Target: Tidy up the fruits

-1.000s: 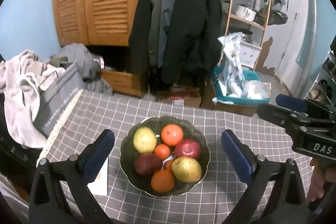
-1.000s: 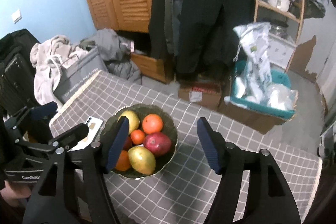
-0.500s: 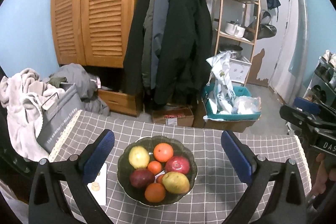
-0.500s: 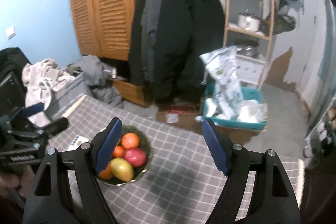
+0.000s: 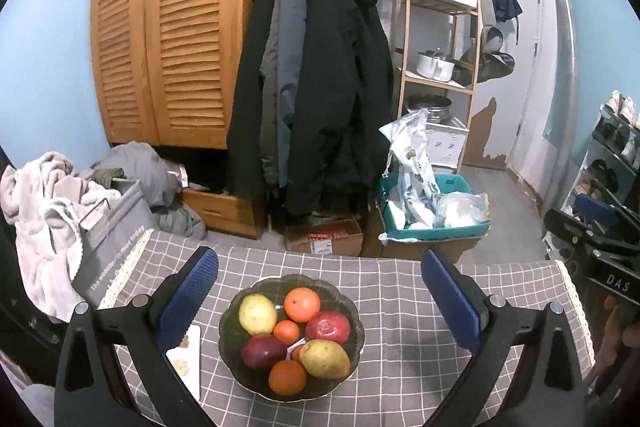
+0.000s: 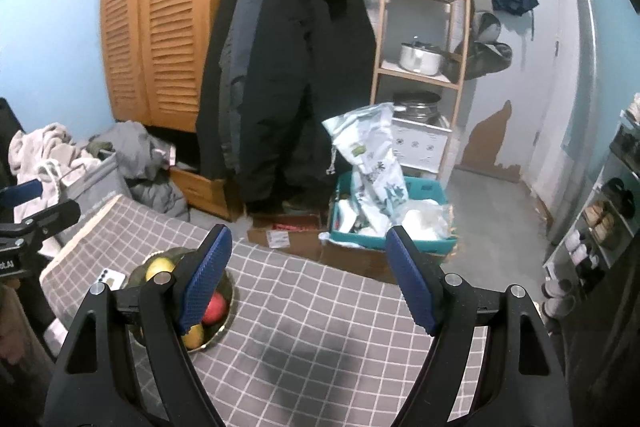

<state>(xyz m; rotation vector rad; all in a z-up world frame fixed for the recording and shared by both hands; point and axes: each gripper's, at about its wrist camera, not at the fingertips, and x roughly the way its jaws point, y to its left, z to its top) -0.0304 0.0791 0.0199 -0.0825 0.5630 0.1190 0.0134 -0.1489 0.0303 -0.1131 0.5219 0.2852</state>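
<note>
A dark glass bowl (image 5: 358, 323) stands on the grey checked tablecloth (image 5: 404, 367). It holds two oranges (image 5: 302, 304), a small tangerine (image 5: 286, 331), a red apple (image 5: 328, 327), a dark red fruit (image 5: 258, 351) and two yellow-green fruits (image 5: 324, 359). My left gripper (image 5: 318, 267) hangs open above and behind the bowl, nothing between its fingers. My right gripper (image 6: 308, 247) is open and empty over bare cloth. Its left finger hides most of the bowl (image 6: 231, 307), where the apple (image 6: 214, 307) peeks out. Each gripper shows at the other view's edge.
A white phone (image 5: 188, 359) lies on the cloth left of the bowl. The table's far edge faces hanging coats (image 5: 316, 87), cardboard boxes, a teal bin (image 5: 436, 223) and a wooden shelf. A laundry bag and clothes (image 5: 52, 211) sit off the left edge.
Both grippers rose and drew back from the bowl. The right gripper swung right, so the bowl slid behind its left finger, and its jaws spread a little wider.
</note>
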